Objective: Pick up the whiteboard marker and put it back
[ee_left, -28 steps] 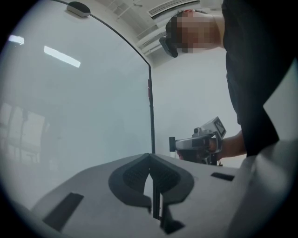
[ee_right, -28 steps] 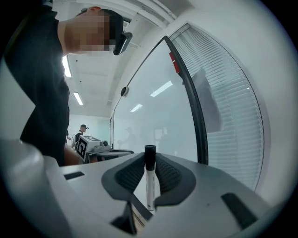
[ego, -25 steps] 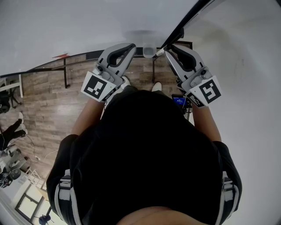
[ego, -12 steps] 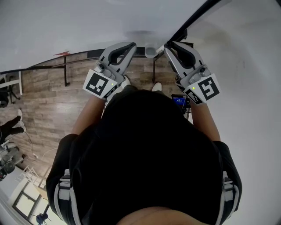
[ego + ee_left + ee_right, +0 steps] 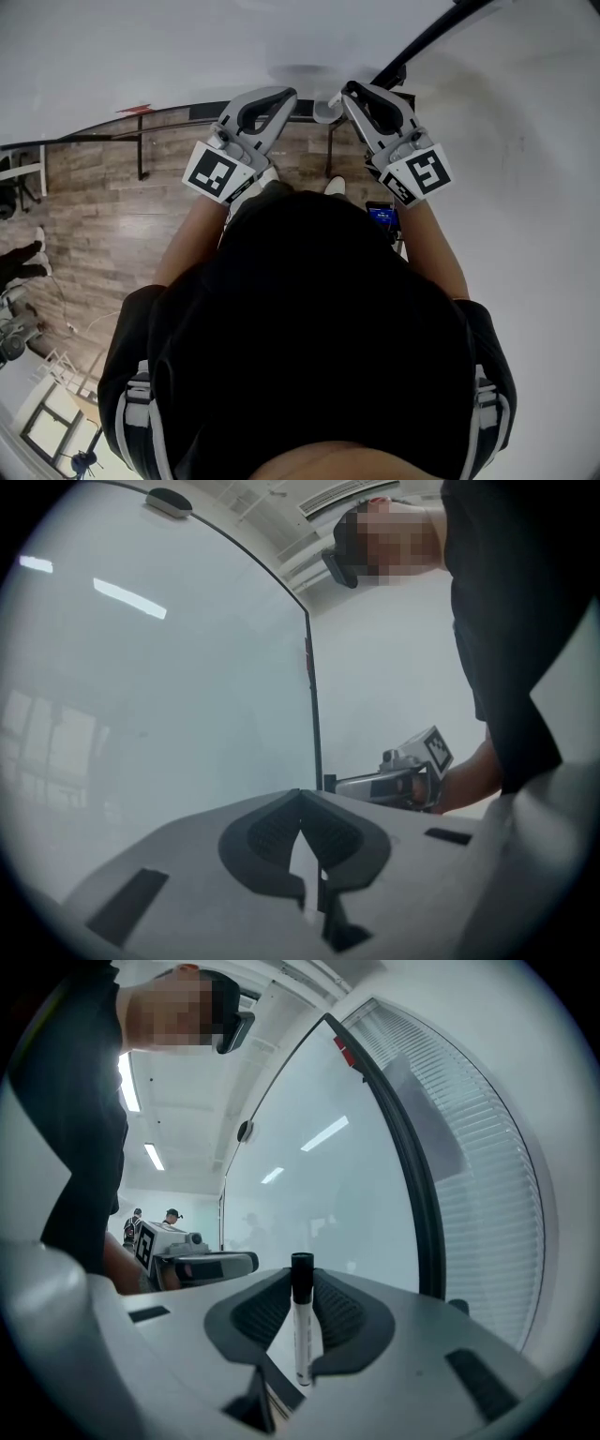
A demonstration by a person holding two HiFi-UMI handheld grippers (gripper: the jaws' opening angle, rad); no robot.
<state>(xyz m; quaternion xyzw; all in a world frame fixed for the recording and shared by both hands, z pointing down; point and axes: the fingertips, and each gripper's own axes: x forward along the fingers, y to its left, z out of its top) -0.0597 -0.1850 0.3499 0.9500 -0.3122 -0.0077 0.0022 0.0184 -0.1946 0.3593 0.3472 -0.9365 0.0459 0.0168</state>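
One black-capped white marker (image 5: pixel 302 1335) upright in right claw (image 5: pixel 302 1281)

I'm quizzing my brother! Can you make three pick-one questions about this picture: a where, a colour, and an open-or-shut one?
1. Where is the marker? A) on the floor B) in the right gripper C) on a chair
2. What colour is its cap? A) red B) black C) green
3. How is the left gripper? A) shut, empty B) wide open C) holding a cup
Answers: B: it stands upright between those jaws. B: it shows black in the right gripper view. A: its jaws meet, nothing between.
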